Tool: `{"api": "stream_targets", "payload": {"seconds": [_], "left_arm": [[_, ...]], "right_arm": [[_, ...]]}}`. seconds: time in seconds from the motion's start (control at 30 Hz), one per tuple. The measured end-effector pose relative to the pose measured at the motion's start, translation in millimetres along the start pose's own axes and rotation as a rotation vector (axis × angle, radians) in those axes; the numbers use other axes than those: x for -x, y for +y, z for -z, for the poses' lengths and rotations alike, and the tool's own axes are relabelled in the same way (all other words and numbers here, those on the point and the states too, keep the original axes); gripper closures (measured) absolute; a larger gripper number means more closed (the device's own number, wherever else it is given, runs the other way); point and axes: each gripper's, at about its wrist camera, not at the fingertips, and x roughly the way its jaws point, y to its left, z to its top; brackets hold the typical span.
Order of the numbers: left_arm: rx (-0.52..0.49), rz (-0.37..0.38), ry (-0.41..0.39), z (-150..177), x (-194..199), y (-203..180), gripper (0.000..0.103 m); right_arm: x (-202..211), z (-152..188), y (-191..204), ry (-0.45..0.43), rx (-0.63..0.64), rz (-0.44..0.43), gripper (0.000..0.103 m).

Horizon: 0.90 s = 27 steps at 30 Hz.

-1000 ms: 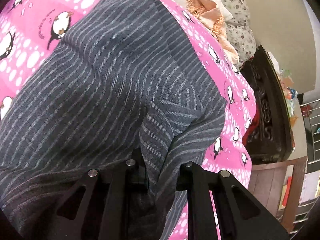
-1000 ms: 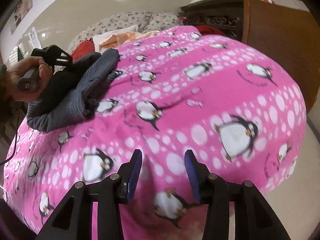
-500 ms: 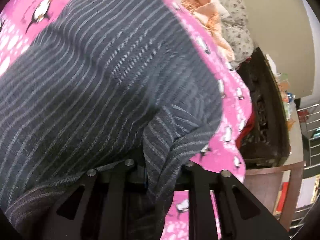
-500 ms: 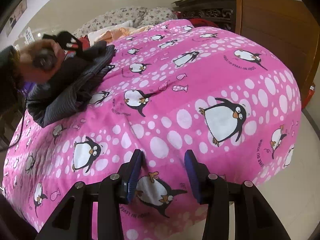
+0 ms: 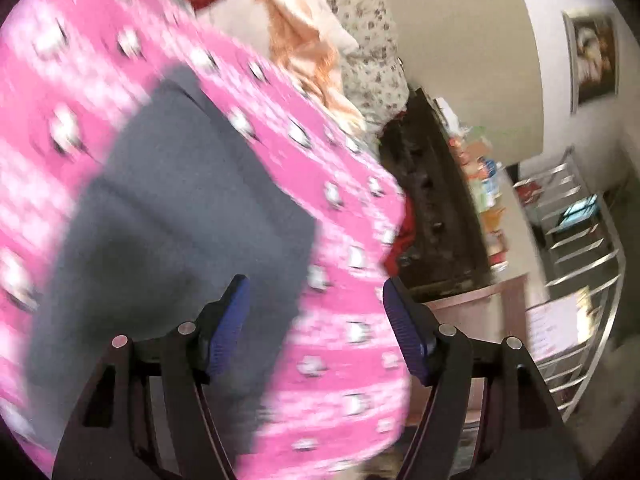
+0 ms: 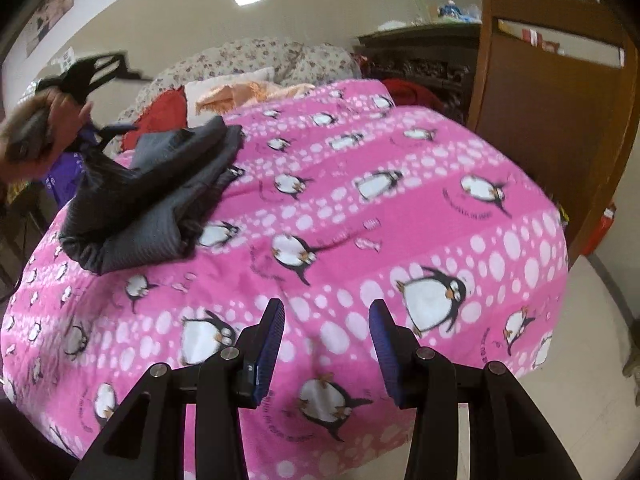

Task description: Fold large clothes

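A folded garment (image 6: pixel 160 196) lies on the left part of a blanket (image 6: pixel 400 220); pillows (image 6: pixel 256 64) sit behind the garment, a carved cabinet (image 6: pixel 420 64) stands right of the pillows, and a wooden board (image 6: pixel 548 120) stands at the blanket's right edge.

One grey garment (image 6: pixel 160 196), one pink blanket (image 6: pixel 400 216), two tools (image 6: pixel 326 340) (image 5: pixel 316 320)

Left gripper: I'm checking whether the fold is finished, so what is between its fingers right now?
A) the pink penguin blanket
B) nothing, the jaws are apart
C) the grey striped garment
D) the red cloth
B: the left gripper has its blue pads wide apart with nothing between them, and the grey garment lies bunched on the blanket.
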Motion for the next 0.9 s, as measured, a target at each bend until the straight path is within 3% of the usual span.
{"api": "stream_targets", "payload": {"seconds": [0.1,0.27,0.4,0.47,0.5,0.57,0.7,0.83,0.9], "left_arm": [[-0.124,-0.121,-0.032,6.3,34.8,47.0,0.035],[-0.219,-0.248,0.017,47.1,46.5,116.0,0.035],[-0.273,-0.213,0.034,80.0,42.8,124.7,0.035],[-0.298,-0.177,0.054,95.5,34.6,118.8,0.035],[-0.334,-0.2,0.04,105.5,30.4,113.6,0.035],[-0.412,-0.237,0.016,118.8,23.3,104.7,0.035],[-0.406,-0.222,0.001,125.0,14.1,109.5,0.034],[-0.432,-0.231,-0.024,133.1,15.1,111.4,0.034],[-0.425,-0.231,-0.032,131.2,15.4,110.2,0.034]], "right_arm": [[4.9,-10.6,16.4,-0.02,0.032,-0.022,0.061],[-2.9,-55.4,62.8,-0.064,0.057,-0.199,0.061],[-21.1,-96.8,109.0,-0.086,0.05,-0.325,0.061],[-27.5,-108.5,127.4,-0.094,0.057,-0.345,0.061],[-29.6,-111.2,135.8,-0.099,0.064,-0.351,0.061],[-34.1,-110.0,147.0,-0.097,0.075,-0.36,0.061],[-48.4,-100.2,161.5,-0.056,0.097,-0.362,0.061],[-64.2,-98.4,181.8,-0.014,0.133,-0.444,0.061],[-69.7,-100.7,192.9,-0.009,0.159,-0.443,0.061]]}}
